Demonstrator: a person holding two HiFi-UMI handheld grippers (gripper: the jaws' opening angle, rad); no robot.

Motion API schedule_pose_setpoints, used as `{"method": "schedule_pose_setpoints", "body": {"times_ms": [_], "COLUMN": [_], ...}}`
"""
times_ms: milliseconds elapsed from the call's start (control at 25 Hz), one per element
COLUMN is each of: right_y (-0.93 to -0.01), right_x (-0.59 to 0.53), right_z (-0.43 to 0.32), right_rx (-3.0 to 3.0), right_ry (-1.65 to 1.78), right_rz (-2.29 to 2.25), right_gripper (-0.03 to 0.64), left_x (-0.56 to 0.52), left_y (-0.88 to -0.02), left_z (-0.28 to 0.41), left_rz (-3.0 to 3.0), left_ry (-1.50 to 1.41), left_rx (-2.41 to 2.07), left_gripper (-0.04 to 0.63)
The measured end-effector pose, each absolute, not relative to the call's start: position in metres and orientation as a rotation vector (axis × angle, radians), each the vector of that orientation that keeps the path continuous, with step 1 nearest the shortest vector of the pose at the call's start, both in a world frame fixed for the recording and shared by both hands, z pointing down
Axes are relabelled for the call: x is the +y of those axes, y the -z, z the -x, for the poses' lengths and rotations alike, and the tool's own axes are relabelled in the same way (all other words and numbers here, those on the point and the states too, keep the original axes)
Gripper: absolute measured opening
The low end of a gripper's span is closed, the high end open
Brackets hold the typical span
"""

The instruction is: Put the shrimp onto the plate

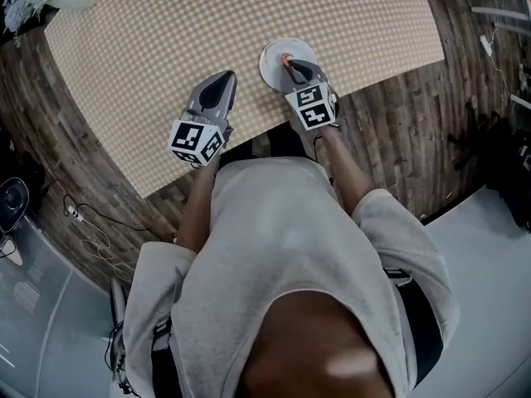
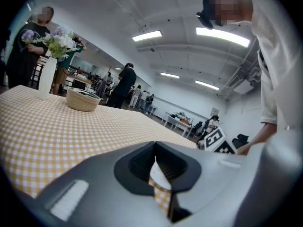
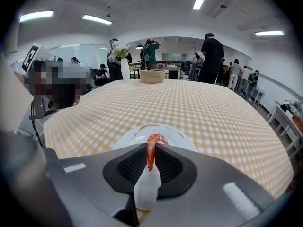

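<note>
- Right tongs (image 3: 152,145): I see them clamped narrowly on the shrimp (image 3: 150,152), pinched upright at the tips.
- Shrimp is over the white plate (image 3: 182,138), near the checked tabletop's (image 1: 249,15) front edge; contact with the plate is unclear.
- Left tongs (image 2: 155,159): tips together, nothing held.

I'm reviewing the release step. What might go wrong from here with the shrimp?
The right gripper pinches the shrimp by a thin part over the plate; it may slip early or cling to one pad. The plate sits near the front edge of the table, so a bump might push it off.
</note>
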State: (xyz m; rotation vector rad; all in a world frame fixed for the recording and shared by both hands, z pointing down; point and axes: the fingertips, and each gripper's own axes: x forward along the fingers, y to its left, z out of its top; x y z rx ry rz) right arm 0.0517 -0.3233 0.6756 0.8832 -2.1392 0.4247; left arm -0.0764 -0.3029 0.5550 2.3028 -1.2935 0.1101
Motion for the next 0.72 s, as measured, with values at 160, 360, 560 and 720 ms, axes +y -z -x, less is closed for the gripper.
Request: {"method": "schedule_pose_setpoints", "body": {"times_ms": [160, 360, 560, 720], "right_y": [-0.680, -0.686, -0.693, -0.693], "right_x": [-0.326, -0.331, -0.329, -0.329], "right_z": [-0.051, -0.042, -0.042, -0.040], "right_rx": [-2.090, -2.058, -2.037, -2.043], "right_ry": [-0.408, -0.420, -0.427, -0.427], "right_rz": [-0.848, -0.813, -0.797, -0.796], "right_gripper": [0.054, 0.054, 0.054, 0.055], "left_x": [-0.302, -0.305, -0.307, -0.305], "left_y": [-0.552, -0.551, -0.550, -0.551], "left_z": [0.081, 0.091, 0.097, 0.100], "left_rz": [-2.288, -2.284, -2.279, -2.280], "left_ry": [-0.089, -0.077, -0.071, -0.072], "left_rx": [-1.317, -1.333, -1.344, -1.346], "left_gripper": [0.009, 0.009, 0.009, 0.009]}}
